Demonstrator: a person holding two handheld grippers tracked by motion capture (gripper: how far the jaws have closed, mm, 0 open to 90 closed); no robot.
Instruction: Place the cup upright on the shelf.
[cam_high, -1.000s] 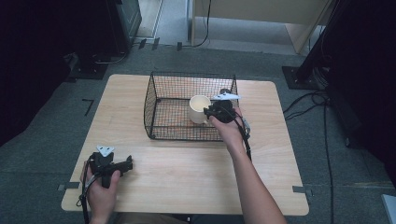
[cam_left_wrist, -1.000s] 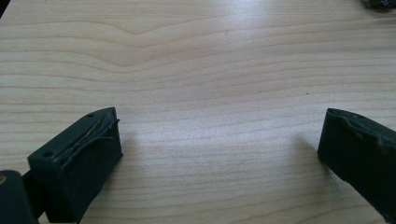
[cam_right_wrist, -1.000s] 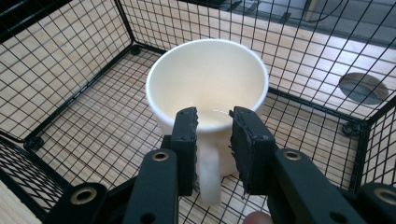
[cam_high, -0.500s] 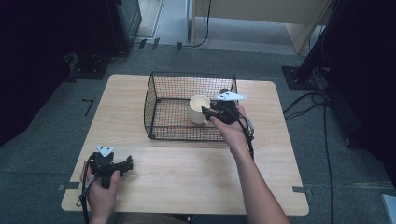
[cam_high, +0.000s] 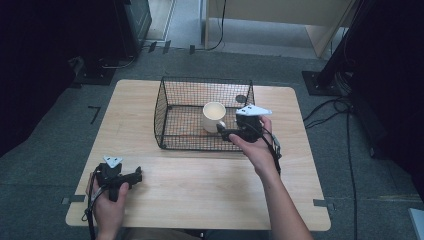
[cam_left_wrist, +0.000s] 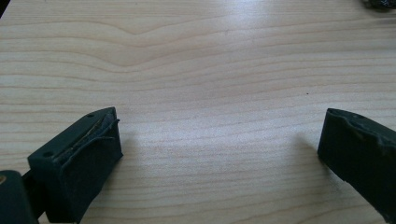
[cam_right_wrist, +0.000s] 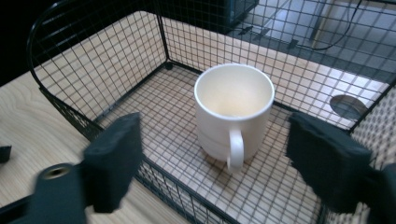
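Mug (cam_right_wrist: 233, 109) sits upright in wire basket (cam_high: 170, 100) on table (cam_high: 200, 185). R gripper (cam_right_wrist: 215, 158) jaws spread wide, handle btwn them, not touching. L gripper (cam_left_wrist: 219, 154) spread over bare wood.

- The tabletop (cam_high: 200, 185) was pale, matt, grained wood.
- The basket (cam_high: 165, 112) was thin black wire mesh.
- The mug (cam_right_wrist: 233, 109) looked like smooth, glossy cream ceramic.

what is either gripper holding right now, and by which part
Nothing is held. The right gripper is open, short of the mug in the wire basket; the left gripper is open over bare table.
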